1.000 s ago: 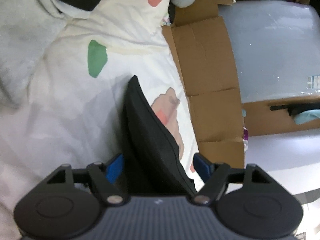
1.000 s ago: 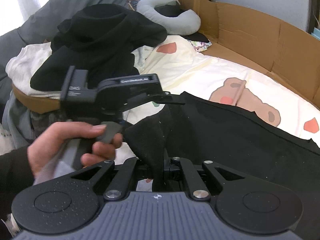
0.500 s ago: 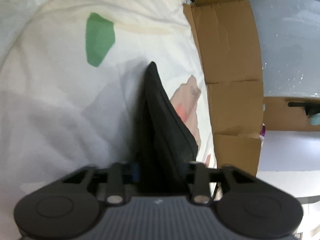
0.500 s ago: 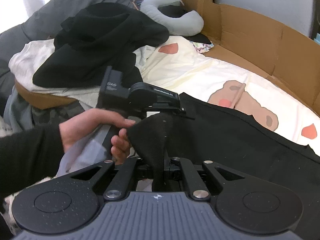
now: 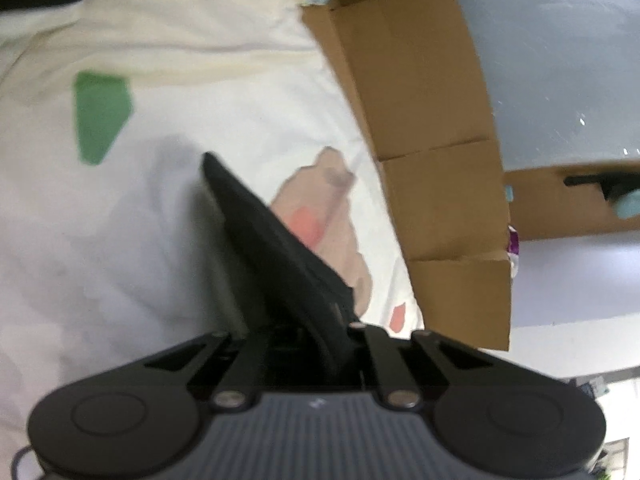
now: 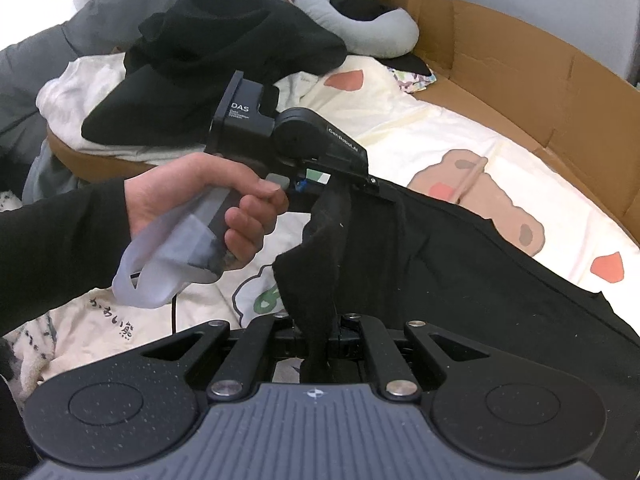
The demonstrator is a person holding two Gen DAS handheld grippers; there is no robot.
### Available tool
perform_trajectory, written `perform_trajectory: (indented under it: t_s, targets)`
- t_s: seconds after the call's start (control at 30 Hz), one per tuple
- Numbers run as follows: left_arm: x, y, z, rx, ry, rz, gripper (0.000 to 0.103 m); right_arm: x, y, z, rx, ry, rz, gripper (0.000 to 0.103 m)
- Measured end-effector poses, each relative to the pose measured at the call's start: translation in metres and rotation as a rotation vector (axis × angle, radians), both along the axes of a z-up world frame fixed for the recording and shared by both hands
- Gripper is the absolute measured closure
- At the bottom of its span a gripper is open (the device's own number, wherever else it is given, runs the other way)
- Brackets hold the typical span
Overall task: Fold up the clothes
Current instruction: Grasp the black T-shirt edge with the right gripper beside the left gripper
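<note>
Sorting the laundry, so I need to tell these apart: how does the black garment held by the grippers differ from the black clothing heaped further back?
The held black garment lies spread across the bedsheet, one edge lifted; the black heap sits crumpled on other laundry. Both grippers clamp the held garment; nothing grips the heap. Both are plain black fabric.

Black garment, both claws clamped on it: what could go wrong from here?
1. The right claw pinches only a narrow bunched corner of the black fabric garment; a pull may slip it free.
2. The left claw and right claw grip close together, so the fabric may bunch instead of spreading.
3. The rest of the garment lies on the cream printed bedsheet; lifting could drag and wrinkle the sheet.
</note>
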State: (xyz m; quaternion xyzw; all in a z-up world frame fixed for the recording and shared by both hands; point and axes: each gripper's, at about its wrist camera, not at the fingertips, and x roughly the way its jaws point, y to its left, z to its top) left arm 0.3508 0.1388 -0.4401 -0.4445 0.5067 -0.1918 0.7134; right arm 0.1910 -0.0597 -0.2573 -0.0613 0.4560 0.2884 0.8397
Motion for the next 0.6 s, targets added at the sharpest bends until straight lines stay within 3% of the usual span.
perform_trajectory:
  t_s: [0.37,0.6]
  targets:
    - [0.002,-0.066,0.060,0.089,-0.141,-0.087,0.098,-0.005,-0.064,0.020,0.100,0.035,-0.033,0.101]
    - [-0.001,-0.111,0.080,0.126,-0.175,-0.111,0.098,-0.015,-0.116,0.021,0.183,0.020,-0.117,0.101]
